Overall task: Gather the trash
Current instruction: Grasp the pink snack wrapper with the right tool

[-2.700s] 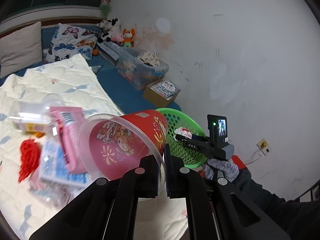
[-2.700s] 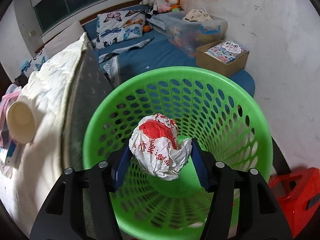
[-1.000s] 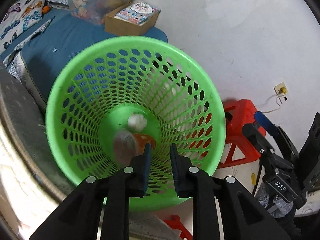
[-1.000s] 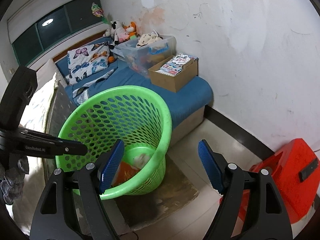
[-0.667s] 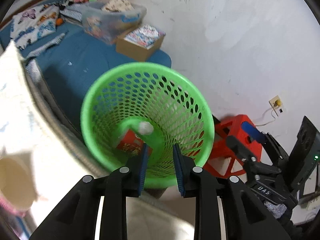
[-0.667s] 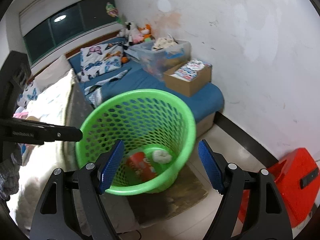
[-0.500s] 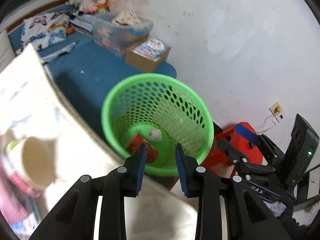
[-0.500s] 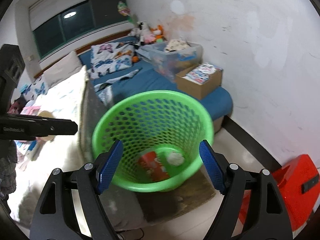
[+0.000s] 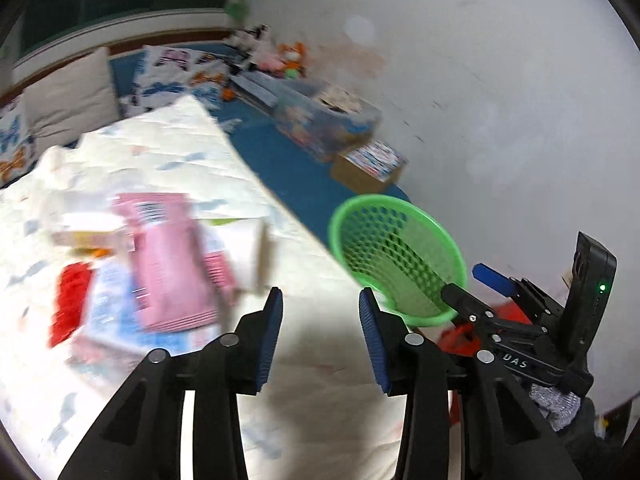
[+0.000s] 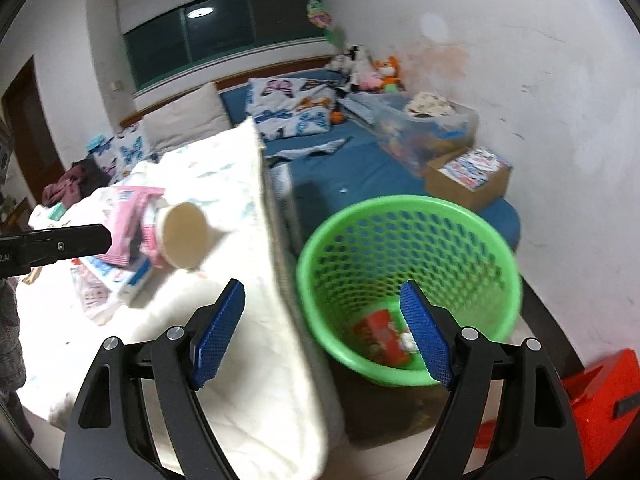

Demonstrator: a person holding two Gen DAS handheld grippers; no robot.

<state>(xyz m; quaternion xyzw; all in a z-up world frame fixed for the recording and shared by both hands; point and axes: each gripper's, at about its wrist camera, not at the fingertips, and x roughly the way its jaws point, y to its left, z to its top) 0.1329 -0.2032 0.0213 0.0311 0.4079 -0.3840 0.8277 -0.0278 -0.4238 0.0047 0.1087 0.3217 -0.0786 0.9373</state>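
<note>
My left tongs (image 9: 320, 312) are spread apart with nothing between them, hanging over the white quilt (image 9: 328, 392) on the bed. My right tongs (image 10: 322, 328) are spread wide and empty too, above the quilt's edge and the green basket (image 10: 408, 216).

The only writing I can read is "DAS", printed in white on the body of my right tongs where they show in the left view; in the right view a few letters sit on the side of my left tongs at the frame's edge, too cut off to read. The trash on the quilt carries print, but it is blurred in both views.

The green basket stands on the floor just beside the bed. In it lie a red cup (image 10: 382, 336) on its side and a white crumpled paper ball (image 10: 407, 342), touching each other at the bottom.

More trash lies in a heap on the quilt: a pink packet (image 9: 168, 264) with a barcode-like patch, a pale paper cup (image 10: 185, 236) tipped on its side with its mouth toward the basket, a blue-and-white wrapper (image 9: 108, 304) under the packet, and something red (image 9: 70, 300) at the heap's left end.

Further along the blue mattress (image 10: 344, 176) a clear plastic bin (image 10: 428, 128) holds jumbled things, and a cardboard box (image 10: 468, 180) beside it holds printed booklets.
</note>
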